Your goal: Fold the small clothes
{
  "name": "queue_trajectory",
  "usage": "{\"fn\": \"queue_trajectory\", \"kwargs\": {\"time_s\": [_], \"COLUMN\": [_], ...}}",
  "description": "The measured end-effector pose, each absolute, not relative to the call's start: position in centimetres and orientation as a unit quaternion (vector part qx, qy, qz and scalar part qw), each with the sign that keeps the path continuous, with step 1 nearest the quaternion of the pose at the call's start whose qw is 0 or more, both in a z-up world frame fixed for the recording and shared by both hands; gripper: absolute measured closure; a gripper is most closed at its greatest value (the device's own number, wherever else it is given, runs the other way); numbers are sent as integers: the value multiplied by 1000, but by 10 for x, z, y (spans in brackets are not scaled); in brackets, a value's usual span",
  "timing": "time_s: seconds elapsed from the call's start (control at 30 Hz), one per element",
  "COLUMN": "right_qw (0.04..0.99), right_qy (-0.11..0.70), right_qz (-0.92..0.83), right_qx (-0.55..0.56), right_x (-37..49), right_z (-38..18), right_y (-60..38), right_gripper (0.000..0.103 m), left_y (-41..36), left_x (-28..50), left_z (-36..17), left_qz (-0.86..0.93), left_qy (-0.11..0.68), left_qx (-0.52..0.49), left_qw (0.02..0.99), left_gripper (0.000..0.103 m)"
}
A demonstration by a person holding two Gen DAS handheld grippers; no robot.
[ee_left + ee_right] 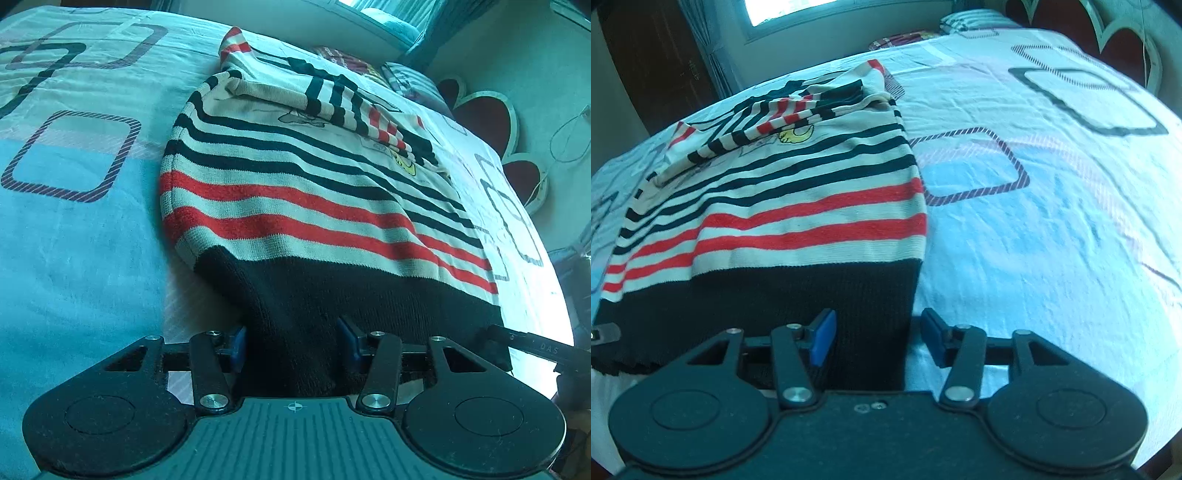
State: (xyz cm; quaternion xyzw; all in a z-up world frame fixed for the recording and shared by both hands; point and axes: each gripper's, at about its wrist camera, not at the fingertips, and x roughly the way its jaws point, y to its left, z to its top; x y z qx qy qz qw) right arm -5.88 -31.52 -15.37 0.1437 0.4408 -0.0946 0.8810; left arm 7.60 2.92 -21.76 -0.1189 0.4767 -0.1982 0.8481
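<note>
One striped sweater (295, 192) lies flat on the bed (74, 229), sleeves folded over its chest.
Left gripper (293, 345) and right gripper (877, 334) are each about half open around the black hem; if the pads really pinch, I cannot tell.
</note>
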Motion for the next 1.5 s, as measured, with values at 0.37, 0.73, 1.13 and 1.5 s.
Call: {"fn": "queue_trajectory", "kwargs": {"time_s": [0.37, 0.73, 1.13, 1.5], "right_qw": [886, 922, 921, 900], "right_qy": [402, 300, 286, 348], "right_qz": [-29, -18, -18, -43], "right_qx": [231, 245, 263, 261], "right_x": [-42, 52, 211, 327], "right_z": [-126, -72, -87, -141], "right_y": [-324, -356, -395, -419], "right_gripper": [92, 92, 92, 92], "left_y": [22, -2, -49, -71], "left_x": [89, 182, 335, 446], "left_z": [-190, -129, -136, -177], "left_qz": [-214, -211, -164, -84], "left_qy": [418, 320, 311, 376], "left_qx": [-111, -112, -140, -124], "left_qw": [876, 917, 926, 915], "left_gripper": [90, 90, 90, 90]}}
